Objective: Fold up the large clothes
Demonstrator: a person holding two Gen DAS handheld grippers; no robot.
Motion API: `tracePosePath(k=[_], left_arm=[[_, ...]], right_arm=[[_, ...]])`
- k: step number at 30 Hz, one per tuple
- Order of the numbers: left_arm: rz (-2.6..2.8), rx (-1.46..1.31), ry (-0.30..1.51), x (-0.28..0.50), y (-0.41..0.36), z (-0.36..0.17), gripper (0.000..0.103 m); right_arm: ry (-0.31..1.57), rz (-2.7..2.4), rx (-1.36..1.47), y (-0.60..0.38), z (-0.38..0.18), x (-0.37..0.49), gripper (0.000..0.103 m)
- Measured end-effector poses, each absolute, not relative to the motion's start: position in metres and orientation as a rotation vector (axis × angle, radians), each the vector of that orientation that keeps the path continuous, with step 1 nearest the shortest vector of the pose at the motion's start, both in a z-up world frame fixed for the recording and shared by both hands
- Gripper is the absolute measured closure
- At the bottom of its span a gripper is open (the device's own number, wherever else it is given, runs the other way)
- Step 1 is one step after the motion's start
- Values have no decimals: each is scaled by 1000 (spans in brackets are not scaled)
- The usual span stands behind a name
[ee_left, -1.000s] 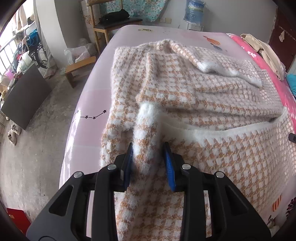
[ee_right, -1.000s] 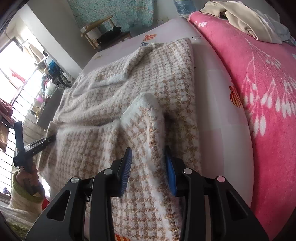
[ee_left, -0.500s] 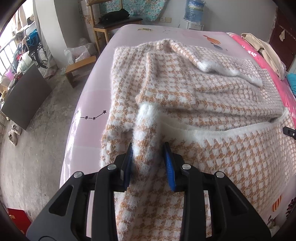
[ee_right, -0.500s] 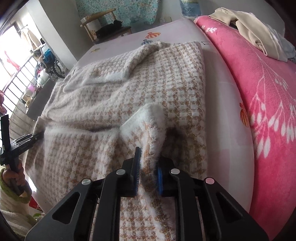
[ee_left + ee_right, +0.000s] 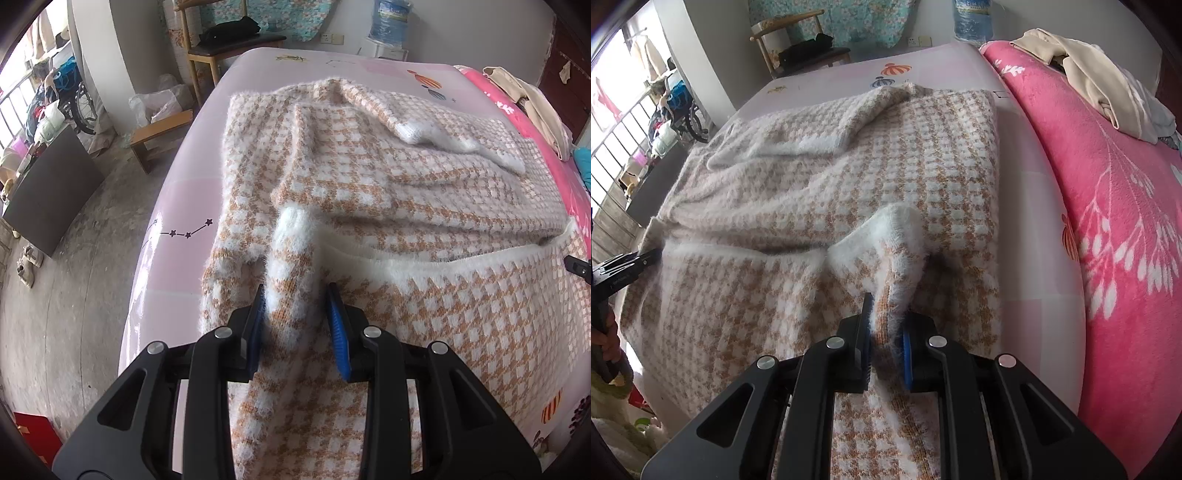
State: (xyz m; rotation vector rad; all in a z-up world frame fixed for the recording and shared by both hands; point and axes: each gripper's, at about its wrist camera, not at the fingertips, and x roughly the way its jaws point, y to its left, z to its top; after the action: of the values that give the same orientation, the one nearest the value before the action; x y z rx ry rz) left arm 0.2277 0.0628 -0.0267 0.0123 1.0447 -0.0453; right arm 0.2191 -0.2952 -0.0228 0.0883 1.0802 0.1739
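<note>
A large fuzzy sweater (image 5: 406,177) in a tan and white check lies spread on the bed, one white-cuffed sleeve folded across it. My left gripper (image 5: 295,295) stands at the sweater's near left corner. A raised fold of the white hem sits between its blue pads, and a small gap shows beside the right pad. My right gripper (image 5: 886,317) is shut on the hem fold at the near right corner of the sweater (image 5: 812,184). Each gripper shows at the edge of the other's view: the left gripper (image 5: 628,266) and the right gripper (image 5: 576,264).
The bed's pale pink sheet (image 5: 177,199) ends at its left edge, with bare concrete floor beyond. A bright pink blanket (image 5: 1108,184) with beige clothes (image 5: 1089,74) on it lies to the right. A wooden chair (image 5: 221,40) and a low bench (image 5: 159,133) stand off the far left corner.
The right gripper's jaws have closed on the hem fold and it has shifted and rolled a little. The left gripper and its fold have not moved.
</note>
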Motion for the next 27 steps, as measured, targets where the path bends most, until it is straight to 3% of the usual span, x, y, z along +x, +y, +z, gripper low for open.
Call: tracePosePath(k=[27], left_arm=[[8, 65, 1052, 227, 52, -24, 72]], right_arm=[[1104, 153, 49, -291, -23, 222, 90]])
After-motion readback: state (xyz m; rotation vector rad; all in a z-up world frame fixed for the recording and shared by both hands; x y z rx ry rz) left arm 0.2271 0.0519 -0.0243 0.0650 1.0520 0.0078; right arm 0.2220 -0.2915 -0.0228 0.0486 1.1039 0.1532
